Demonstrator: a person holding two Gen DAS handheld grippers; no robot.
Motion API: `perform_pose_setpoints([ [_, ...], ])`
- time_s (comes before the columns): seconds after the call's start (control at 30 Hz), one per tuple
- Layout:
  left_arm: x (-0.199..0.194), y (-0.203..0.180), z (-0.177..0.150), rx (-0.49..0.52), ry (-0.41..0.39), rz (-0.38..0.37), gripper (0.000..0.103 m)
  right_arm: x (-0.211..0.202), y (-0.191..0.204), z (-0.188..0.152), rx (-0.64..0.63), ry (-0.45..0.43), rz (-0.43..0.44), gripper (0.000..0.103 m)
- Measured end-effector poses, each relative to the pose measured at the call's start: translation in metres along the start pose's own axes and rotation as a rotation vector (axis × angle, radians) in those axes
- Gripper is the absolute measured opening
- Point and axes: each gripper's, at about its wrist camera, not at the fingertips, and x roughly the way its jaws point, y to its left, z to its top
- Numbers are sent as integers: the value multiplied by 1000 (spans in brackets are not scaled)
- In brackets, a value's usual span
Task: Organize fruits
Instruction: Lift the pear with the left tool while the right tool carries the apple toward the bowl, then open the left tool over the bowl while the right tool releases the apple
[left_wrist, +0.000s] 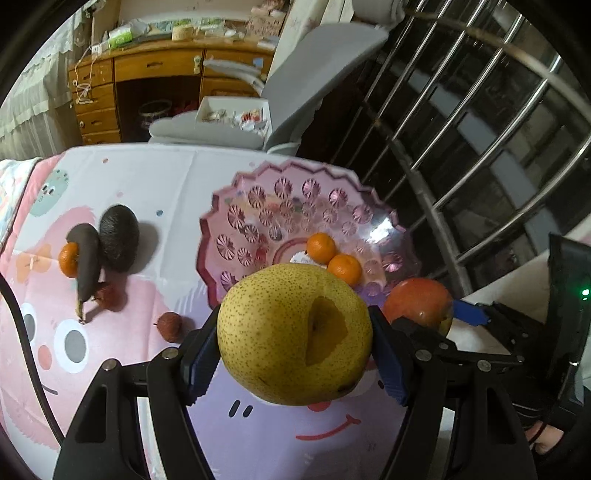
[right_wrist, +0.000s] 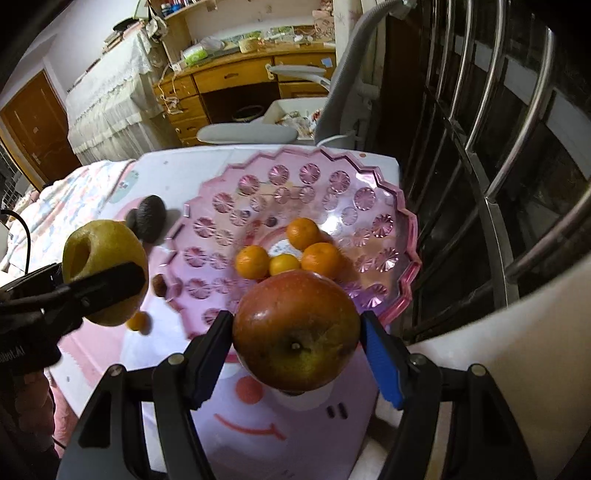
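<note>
My left gripper (left_wrist: 295, 343) is shut on a yellow speckled pear (left_wrist: 291, 332) and holds it above the table, just in front of the pink plastic fruit bowl (left_wrist: 258, 206). My right gripper (right_wrist: 295, 347) is shut on a red-green apple (right_wrist: 295, 328), held at the bowl's near rim (right_wrist: 402, 288). Several small oranges (right_wrist: 295, 251) lie in the bowl. The pear (right_wrist: 99, 269) in the left gripper shows at the left of the right wrist view. The apple (left_wrist: 417, 302) shows at the right of the left wrist view.
On the cartoon-print tablecloth (left_wrist: 147, 184) left of the bowl lie a dark avocado (left_wrist: 119, 236), a blackened banana (left_wrist: 85, 266), a small orange (left_wrist: 68, 260) and two red lychees (left_wrist: 170, 326). A metal window grille (left_wrist: 480, 129) runs along the right. A grey chair (left_wrist: 295, 81) stands behind the table.
</note>
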Motion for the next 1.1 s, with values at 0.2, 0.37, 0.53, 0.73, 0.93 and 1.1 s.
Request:
perform_pose_setpoints([
  [0.2, 33, 0, 2, -5, 54, 15, 72, 21, -8, 7, -25, 29, -14, 70],
  [0.37, 48, 4, 3, -13, 93, 32, 72, 34, -10, 7, -28, 63, -18, 70],
  [0.53, 55, 11, 2, -28, 121, 35, 72, 40, -8, 7, -19, 82, -23, 70],
  [0.73, 49, 17, 2, -70, 88, -1, 83, 44, -4, 4, -9, 103, -27, 70],
  [0.93, 29, 26, 0, -87, 37, -1, 91, 43, 1, 2, -2, 94, -42, 70],
  [1.1, 7, 48, -11, -135, 15, 0, 91, 23, 9, 2, 26, 33, -50, 74],
])
